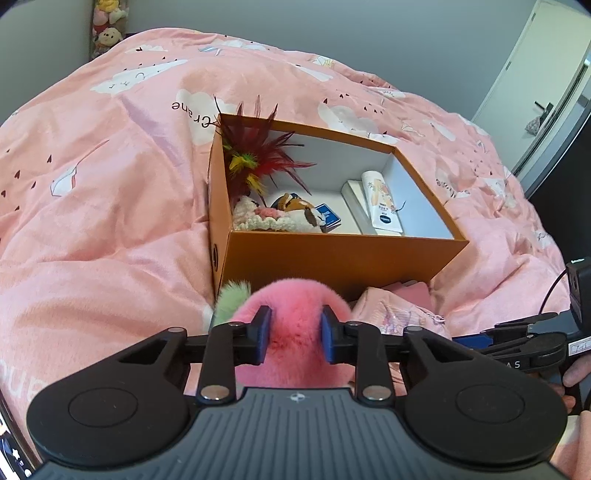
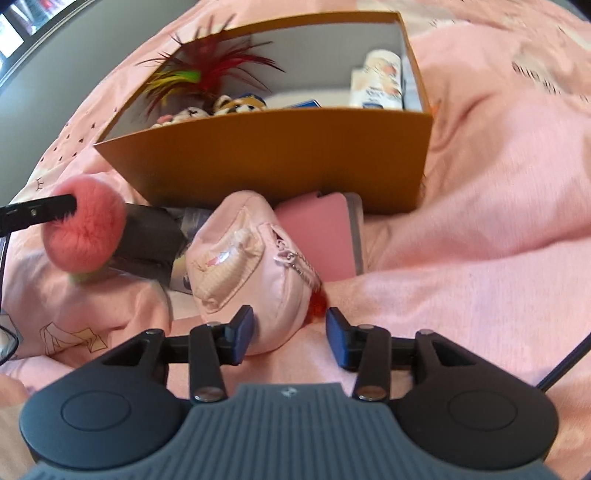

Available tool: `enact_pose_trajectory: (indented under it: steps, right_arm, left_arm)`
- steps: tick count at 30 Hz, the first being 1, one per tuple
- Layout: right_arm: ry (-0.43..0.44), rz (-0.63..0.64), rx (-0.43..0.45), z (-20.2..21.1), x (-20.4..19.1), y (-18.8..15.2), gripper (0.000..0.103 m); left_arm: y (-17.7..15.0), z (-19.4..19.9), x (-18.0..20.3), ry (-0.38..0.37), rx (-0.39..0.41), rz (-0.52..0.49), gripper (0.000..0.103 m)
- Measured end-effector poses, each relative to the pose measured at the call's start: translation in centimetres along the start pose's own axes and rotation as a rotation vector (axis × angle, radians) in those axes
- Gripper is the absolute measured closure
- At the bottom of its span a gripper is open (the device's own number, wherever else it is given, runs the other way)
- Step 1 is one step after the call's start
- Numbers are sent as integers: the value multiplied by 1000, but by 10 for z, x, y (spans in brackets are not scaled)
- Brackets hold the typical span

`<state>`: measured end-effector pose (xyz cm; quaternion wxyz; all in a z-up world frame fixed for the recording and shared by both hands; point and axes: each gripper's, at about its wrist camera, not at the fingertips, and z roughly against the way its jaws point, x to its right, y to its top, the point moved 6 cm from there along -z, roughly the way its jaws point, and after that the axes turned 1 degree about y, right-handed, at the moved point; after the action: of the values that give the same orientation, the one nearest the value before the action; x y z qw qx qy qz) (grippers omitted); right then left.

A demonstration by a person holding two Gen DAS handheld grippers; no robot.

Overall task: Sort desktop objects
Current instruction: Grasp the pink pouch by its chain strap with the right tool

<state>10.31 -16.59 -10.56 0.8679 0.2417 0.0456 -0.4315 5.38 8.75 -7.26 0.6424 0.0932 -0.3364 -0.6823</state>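
Note:
An open orange box (image 1: 332,258) (image 2: 280,155) sits on a pink bedcover. Inside lie a feather toy (image 1: 255,158) (image 2: 199,79), knitted plush items (image 1: 280,216), a blue card (image 1: 328,216) and a white tube (image 1: 380,199) (image 2: 380,79). My left gripper (image 1: 295,332) is shut on a pink fluffy pom-pom (image 1: 295,310) (image 2: 85,225) with a green tuft, held in front of the box. My right gripper (image 2: 290,332) is open just before a pink zip pouch (image 2: 251,266) (image 1: 391,314), its left pad touching the pouch.
A pink flat case (image 2: 317,236) and a dark object (image 2: 147,236) lie between the pouch and the box. The pink bedcover (image 1: 110,184) is rumpled all around. A door (image 1: 535,85) stands at the far right, plush toys (image 1: 107,26) at the far left.

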Motion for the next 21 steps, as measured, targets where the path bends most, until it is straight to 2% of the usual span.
enact_pose_trajectory:
  steps: [3,7,9,15,17,19,21]
  right_arm:
    - [9,-31,-17,-2,2,-1,55]
    - [42,-81,-31,-7,6,-1,54]
    - [58,-94,-33,-10,5,0,57]
    - [83,-91,-67,-31,-3,-1,57]
    - [77,-79,-66,-32,-5,-1,60]
    - [72,-75,-42,-25,-5,1,73]
    - [81,-69,-14,-16,-5,5,79]
  left_arm:
    - [-3,-2,1,13,-14,-19,71]
    - [-11,-16,-2,54,-76,-46,65]
    - [-16,-23,-5,74,-98,-53,54]
    - [-29,-37,-8,137,-157,-92,39]
    - [-33,-40,-9,150,-187,-94,37]
    - [-37,-43,-10,167,-210,-106,37]
    - [-38,-44,-10,178,-212,-121,37]
